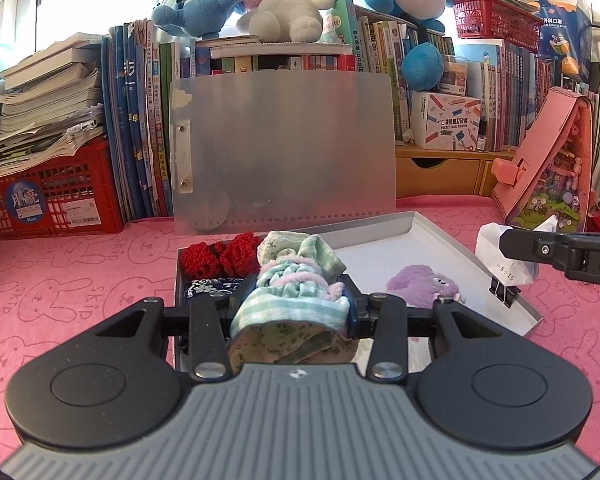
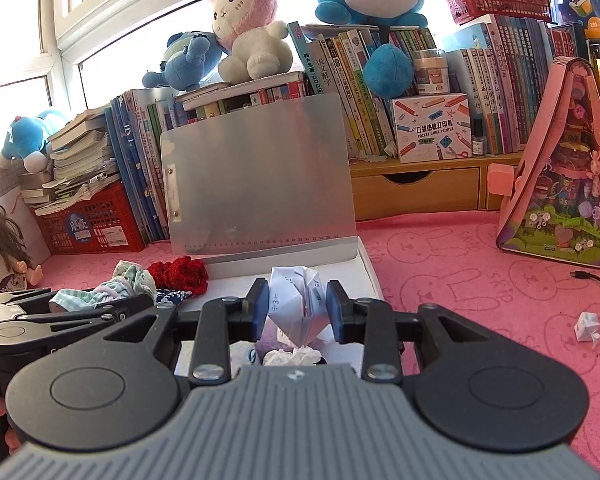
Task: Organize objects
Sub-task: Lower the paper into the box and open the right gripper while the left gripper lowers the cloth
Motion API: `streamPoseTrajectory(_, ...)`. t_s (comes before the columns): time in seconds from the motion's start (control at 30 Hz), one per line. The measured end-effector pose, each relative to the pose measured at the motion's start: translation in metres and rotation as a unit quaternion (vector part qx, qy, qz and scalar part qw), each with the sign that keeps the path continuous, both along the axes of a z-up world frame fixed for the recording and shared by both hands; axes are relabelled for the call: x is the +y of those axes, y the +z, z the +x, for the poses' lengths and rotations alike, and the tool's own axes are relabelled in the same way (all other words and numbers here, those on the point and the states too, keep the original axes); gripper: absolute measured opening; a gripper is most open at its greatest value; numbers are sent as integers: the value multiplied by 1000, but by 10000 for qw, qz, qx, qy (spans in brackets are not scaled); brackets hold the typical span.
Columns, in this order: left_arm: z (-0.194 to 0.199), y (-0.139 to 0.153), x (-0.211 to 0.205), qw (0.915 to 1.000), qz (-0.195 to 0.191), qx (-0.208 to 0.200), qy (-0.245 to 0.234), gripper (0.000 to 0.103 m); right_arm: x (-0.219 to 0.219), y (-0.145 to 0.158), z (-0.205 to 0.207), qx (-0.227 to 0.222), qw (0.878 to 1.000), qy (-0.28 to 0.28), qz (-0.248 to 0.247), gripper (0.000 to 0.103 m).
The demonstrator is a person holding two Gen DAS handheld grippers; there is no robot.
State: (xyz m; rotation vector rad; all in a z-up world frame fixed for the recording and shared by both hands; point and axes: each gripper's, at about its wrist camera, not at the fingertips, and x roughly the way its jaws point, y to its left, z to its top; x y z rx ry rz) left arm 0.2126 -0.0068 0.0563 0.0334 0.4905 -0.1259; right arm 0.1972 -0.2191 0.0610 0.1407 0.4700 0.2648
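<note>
Two hand-held grippers were held over a shallow white tray that lay on a bench covered with a pink rabbit-print cloth. The left hand-held gripper had its jaws drawn in on a bundle of mint-checked fabric with pink and lilac trim, which filled the space between the pads and hung above the left part of the tray. The right hand-held gripper was likewise nearly closed, its blue pads pressing both sides of a folded white paper form bearing printed sums, held above the tray's right part. In the tray lay a red crocheted piece at the far left corner, a dark blue patterned cloth just in front of it, and a purple plush toy toward the right. A black binder clip gripped the tray's right rim. A frosted clipboard stood upright behind the tray, against a row of books. A small folded paper piece lay on the cloth, well apart to the right.
</note>
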Motion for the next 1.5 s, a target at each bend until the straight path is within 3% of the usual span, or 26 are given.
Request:
streamPoseTrajectory(0.3, 8, -9, 7, 9995, -296, 27, -112, 46, -10, -9, 14, 224, 9993, -22, 302, 35)
streamPoseTrajectory(0.57, 18, -26, 10, 9990, -324, 316, -10, 46, -15, -24, 24, 519, 9975, -114, 459, 36)
streamPoseTrajectory(1.17, 27, -48, 10, 9980, -211, 593, 74, 47, -2, -44, 29, 703, 9974, -167, 62, 36)
streamPoseTrajectory(1.5, 28, -53, 8, 9977, -133, 662, 41, 53, 1, -54, 29, 845, 9964, -108, -44, 37)
